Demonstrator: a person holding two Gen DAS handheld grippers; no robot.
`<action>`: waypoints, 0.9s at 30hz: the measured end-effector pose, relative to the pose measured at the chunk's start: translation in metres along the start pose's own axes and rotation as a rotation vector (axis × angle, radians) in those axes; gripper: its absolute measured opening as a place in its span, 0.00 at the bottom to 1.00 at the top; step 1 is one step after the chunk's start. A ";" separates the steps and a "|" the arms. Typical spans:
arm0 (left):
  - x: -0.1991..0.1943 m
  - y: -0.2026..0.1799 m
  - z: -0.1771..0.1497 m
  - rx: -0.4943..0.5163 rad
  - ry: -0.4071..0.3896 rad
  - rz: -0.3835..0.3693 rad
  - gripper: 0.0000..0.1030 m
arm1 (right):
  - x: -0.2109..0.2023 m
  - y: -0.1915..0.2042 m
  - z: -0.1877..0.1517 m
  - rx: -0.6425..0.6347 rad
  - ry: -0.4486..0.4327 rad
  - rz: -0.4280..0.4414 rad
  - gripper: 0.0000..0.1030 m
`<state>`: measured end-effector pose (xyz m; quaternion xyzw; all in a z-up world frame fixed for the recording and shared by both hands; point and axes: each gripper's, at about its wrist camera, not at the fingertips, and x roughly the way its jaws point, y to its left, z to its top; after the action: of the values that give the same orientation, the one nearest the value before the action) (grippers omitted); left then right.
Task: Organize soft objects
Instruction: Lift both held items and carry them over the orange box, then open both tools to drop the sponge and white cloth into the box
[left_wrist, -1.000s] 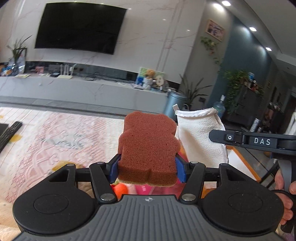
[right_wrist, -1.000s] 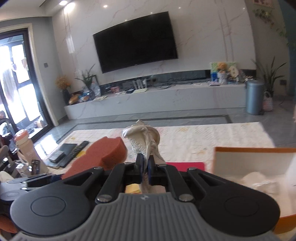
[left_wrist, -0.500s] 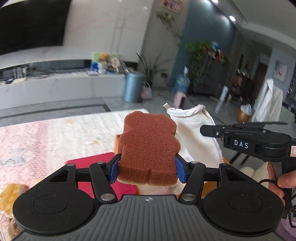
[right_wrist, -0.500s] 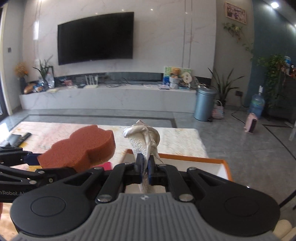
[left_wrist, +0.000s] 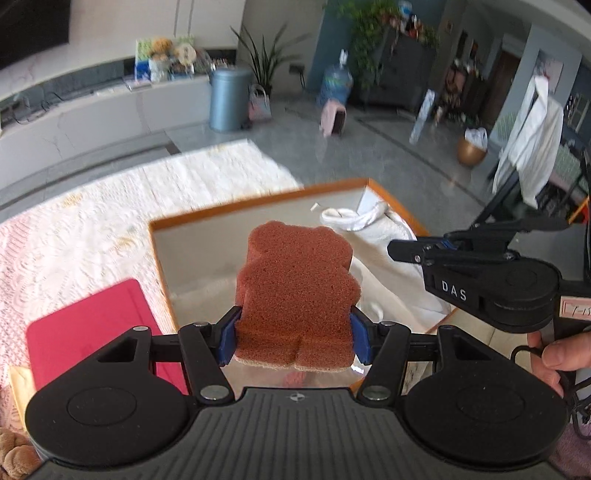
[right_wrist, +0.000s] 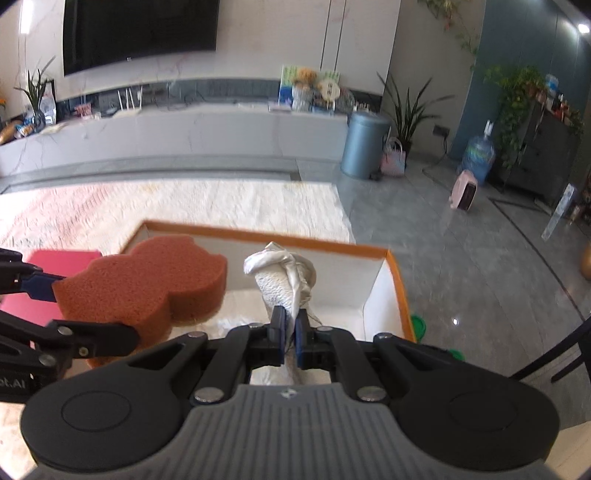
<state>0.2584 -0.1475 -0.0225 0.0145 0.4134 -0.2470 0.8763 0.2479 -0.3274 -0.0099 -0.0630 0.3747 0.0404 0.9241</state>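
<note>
My left gripper (left_wrist: 294, 338) is shut on a brown bear-shaped sponge (left_wrist: 295, 295) and holds it above an orange-rimmed white box (left_wrist: 258, 197). The sponge also shows at the left of the right wrist view (right_wrist: 147, 284). My right gripper (right_wrist: 289, 334) is shut on a white cloth (right_wrist: 284, 277) and holds it over the same box (right_wrist: 397, 280). In the left wrist view the cloth (left_wrist: 384, 251) hangs to the right of the sponge, over the box's right part.
A red flat pad (left_wrist: 92, 328) lies left of the box on a pale lace tablecloth (left_wrist: 110, 206). A brown plush toy (left_wrist: 14, 454) sits at the lower left. Green objects (right_wrist: 419, 325) lie right of the box. Grey floor lies beyond.
Both grippers have swung right and tilted down, from facing the TV wall to hovering over the orange-rimmed box. Each keeps its hold.
</note>
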 end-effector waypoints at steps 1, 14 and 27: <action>0.004 0.001 -0.001 0.002 0.015 -0.001 0.66 | 0.004 0.001 -0.002 0.003 0.016 0.006 0.03; 0.032 -0.011 -0.006 0.058 0.148 0.019 0.66 | 0.050 -0.013 -0.019 0.066 0.199 0.055 0.04; 0.038 -0.010 -0.005 0.051 0.214 0.035 0.79 | 0.061 -0.010 -0.027 0.051 0.297 0.076 0.33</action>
<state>0.2702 -0.1711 -0.0518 0.0702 0.4978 -0.2393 0.8307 0.2747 -0.3393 -0.0708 -0.0306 0.5103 0.0563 0.8576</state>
